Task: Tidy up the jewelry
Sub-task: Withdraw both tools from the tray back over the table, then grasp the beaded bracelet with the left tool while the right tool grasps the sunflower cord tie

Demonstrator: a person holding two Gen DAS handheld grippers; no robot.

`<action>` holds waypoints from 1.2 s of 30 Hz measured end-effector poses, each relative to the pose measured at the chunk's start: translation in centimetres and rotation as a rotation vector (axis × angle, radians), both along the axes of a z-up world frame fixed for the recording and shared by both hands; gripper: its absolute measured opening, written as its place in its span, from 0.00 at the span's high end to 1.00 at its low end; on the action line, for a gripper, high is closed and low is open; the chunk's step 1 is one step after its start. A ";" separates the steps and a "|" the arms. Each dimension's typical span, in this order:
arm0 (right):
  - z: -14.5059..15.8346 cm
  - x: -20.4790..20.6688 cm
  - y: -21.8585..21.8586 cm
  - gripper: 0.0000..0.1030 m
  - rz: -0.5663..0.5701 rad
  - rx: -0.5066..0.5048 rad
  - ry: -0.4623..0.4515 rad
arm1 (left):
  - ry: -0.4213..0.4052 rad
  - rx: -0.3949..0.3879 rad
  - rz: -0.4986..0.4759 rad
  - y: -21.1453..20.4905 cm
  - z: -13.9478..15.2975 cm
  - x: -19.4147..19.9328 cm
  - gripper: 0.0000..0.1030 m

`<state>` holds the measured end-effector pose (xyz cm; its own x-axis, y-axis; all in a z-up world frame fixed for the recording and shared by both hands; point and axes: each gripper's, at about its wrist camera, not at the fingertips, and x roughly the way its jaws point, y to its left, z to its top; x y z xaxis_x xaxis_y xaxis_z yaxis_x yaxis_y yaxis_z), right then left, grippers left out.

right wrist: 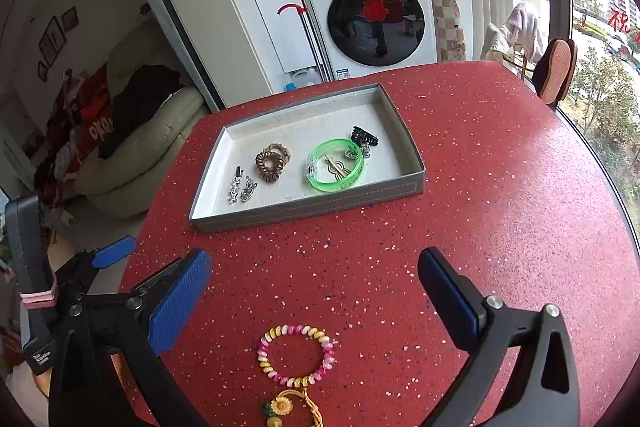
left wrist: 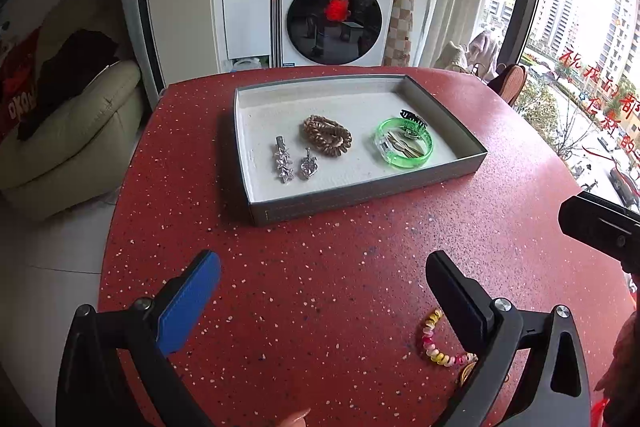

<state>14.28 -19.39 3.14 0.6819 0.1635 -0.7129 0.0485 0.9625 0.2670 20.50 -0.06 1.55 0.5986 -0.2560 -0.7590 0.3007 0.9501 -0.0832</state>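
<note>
Two grippers hovered over the red speckled table (right wrist: 480, 187), both with fingers spread wide and nothing between them. The right gripper (right wrist: 314, 279) stood at its widest, its blue pads (right wrist: 180, 307) clear of the table, and a pink-and-yellow spiral hair tie (right wrist: 297, 355) lay flat on the table just below the gap between its fingers, touched by neither. A small yellow sunflower charm (right wrist: 282, 407) on a cord lay just beside that hair tie, at the near edge of the view. The left gripper (left wrist: 324, 283) was likewise released and held nothing; in its view the same spiral tie showed partly hidden behind its right finger.

Farther back on the table sat a grey tray (right wrist: 312, 205) with a pale lining. Inside it, on the left, two silver rhinestone clips (right wrist: 240, 189) lay side by side. Near them, toward the middle, lay a brown coiled hair tie (right wrist: 269, 163). On the right a green translucent bangle (right wrist: 335, 167) lay flat with a gold hairpin (right wrist: 336, 169) inside its ring, and a black claw clip (right wrist: 364, 137) sat just behind it, near the tray's right wall.

A white washing machine (right wrist: 372, 15) stood beyond the table.
</note>
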 end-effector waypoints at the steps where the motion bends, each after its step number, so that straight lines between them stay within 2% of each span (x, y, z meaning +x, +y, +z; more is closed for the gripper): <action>1: 0.0 -0.5 0.1 0.00 -0.004 -0.007 0.000 | 0.007 -0.002 -0.004 -0.1 -0.2 -0.3 0.00; 5: -0.4 -2.4 0.7 0.00 0.000 -0.032 0.007 | 0.031 0.004 -0.023 -0.4 -0.9 -1.3 0.00; 11: -1.6 -4.8 1.6 0.00 0.042 -0.005 0.056 | 0.060 0.020 -0.031 -0.2 -2.1 -2.3 0.00; 15: -2.5 -6.5 1.9 0.00 0.040 0.006 0.075 | 0.056 0.044 -0.033 -0.2 -2.5 -2.9 0.00; 22: -4.1 -9.5 1.7 0.00 0.005 0.011 0.109 | 0.081 0.040 -0.030 0.2 -3.5 -3.3 0.00; 30: -6.0 -11.7 3.1 0.00 0.055 -0.016 0.146 | 0.132 0.041 -0.139 -2.0 -4.9 -3.9 0.00; 36: -7.0 -11.4 4.6 0.01 0.080 -0.070 0.157 | 0.112 0.073 -0.189 -4.5 -5.2 -3.6 0.00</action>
<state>2.91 -14.77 -3.84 0.5479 0.1591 -0.8213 0.0067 0.9809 0.1945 16.93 -4.58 -3.63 0.4561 -0.2975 -0.8387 0.4671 0.8822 -0.0589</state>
